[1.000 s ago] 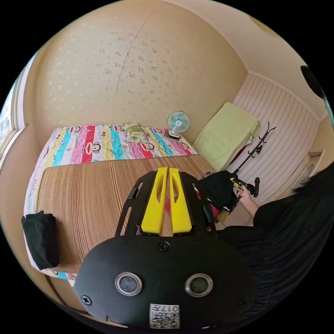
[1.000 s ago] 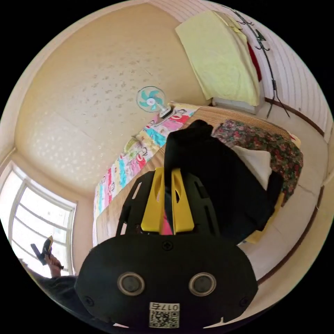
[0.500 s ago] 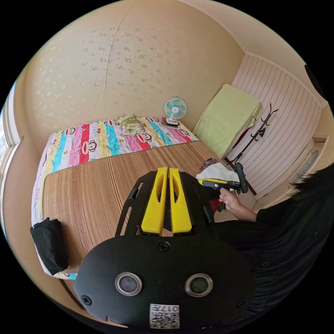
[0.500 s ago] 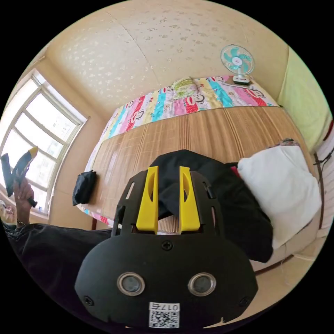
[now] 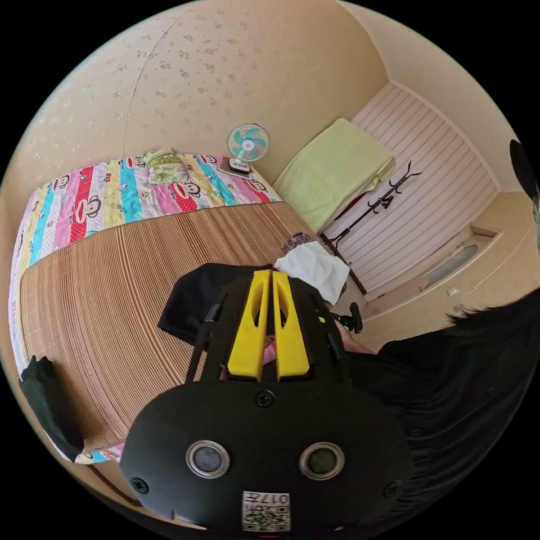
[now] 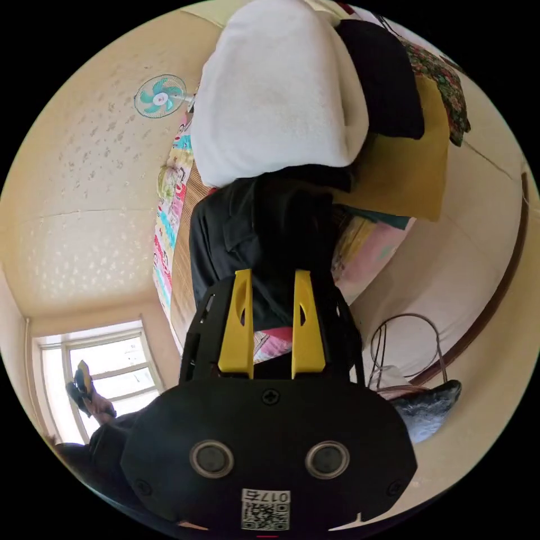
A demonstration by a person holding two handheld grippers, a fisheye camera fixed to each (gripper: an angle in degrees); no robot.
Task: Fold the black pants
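Lying bunched on bed mat (image 5: 112,292): black pants (image 5: 197,292) | right claw (image 6: 271,281) jaws apart over pants | left claw (image 5: 268,281) jaws together, empty

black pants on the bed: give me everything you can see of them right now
The black pants are a plain dark, matte fabric, lying as a bunched, unfolded heap on the bamboo mat near the bed's edge. A seam or flap shows in the right gripper view. The far end runs against the white folded cloth. The right tool sits open with the fabric between its jaws, neither visibly pressing it.
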